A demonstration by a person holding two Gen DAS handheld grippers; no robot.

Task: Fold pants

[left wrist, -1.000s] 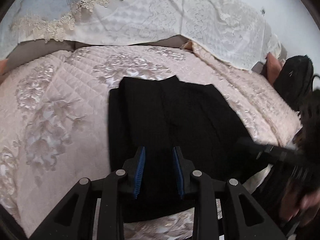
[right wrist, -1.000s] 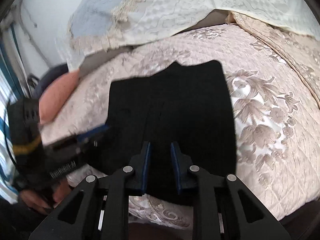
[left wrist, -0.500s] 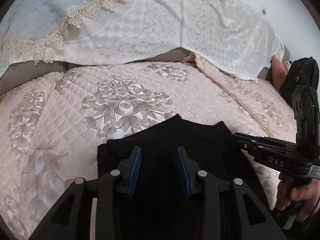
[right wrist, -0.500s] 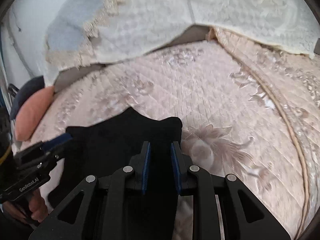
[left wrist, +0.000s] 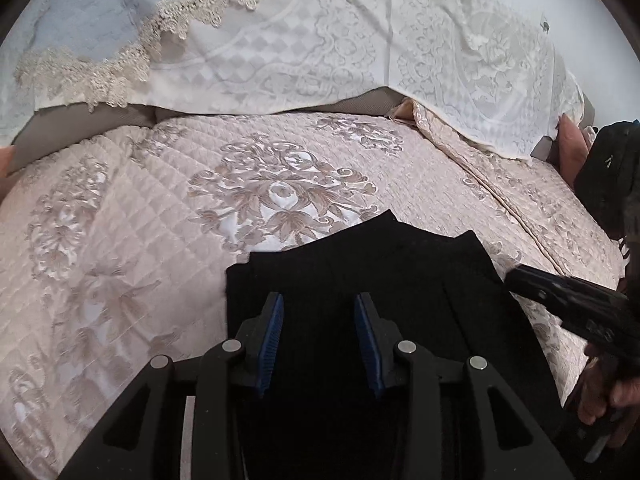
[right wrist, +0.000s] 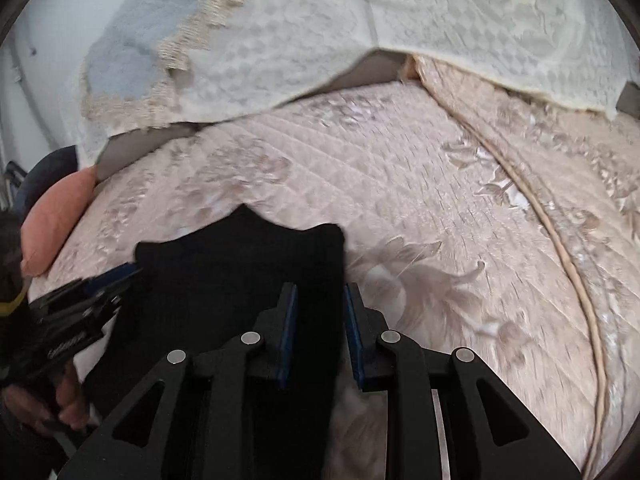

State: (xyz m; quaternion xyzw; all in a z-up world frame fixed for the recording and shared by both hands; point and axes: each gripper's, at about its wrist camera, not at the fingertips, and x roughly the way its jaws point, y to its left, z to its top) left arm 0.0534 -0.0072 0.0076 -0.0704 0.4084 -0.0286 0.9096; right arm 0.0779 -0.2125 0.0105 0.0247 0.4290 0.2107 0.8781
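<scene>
Left wrist view: black pants (left wrist: pixel 360 280), folded into a flat dark block, lie on the pink quilted bedspread (left wrist: pixel 160 220), near its front edge. Far edge of the pants shows two small peaks w/ a dip between. L gripper (left wrist: pixel 319 320) hangs above the pants, pointing down at them; blue pads stand moderately wide apart, jaws have just been opening, nothing pinched between them, only the cloth seen below through the gap. R gripper shows at right edge of this view as a blurred dark bar (left wrist: pixel 560 300), tips at or just over the pants' right edge; can't tell if touching. A hand (left wrist: pixel 604 400) grips its handle lower right.

Right wrist view: same pants (right wrist: pixel 224 280), here at lower left of the bedspread (right wrist: pixel 440 200). R gripper (right wrist: pixel 320 320) sits over the pants' right edge: black cloth under the left pad, pink quilt under the right one. Gap is narrow but plainly there; no fabric clamped. Picture is somewhat smeared. L gripper (right wrist: pixel 116 276) comes in from the left, blue tip near the pants' left corner, a hand (right wrist: pixel 60 400) on its handle below.

Bkgd: white lace cover (left wrist: pixel 360 40) draped across the far side, pale blue fleecy cloth (left wrist: pixel 80 20) w/ cream lace trim upper left, a salmon cushion (right wrist: pixel 60 220) at bed's left side.
</scene>
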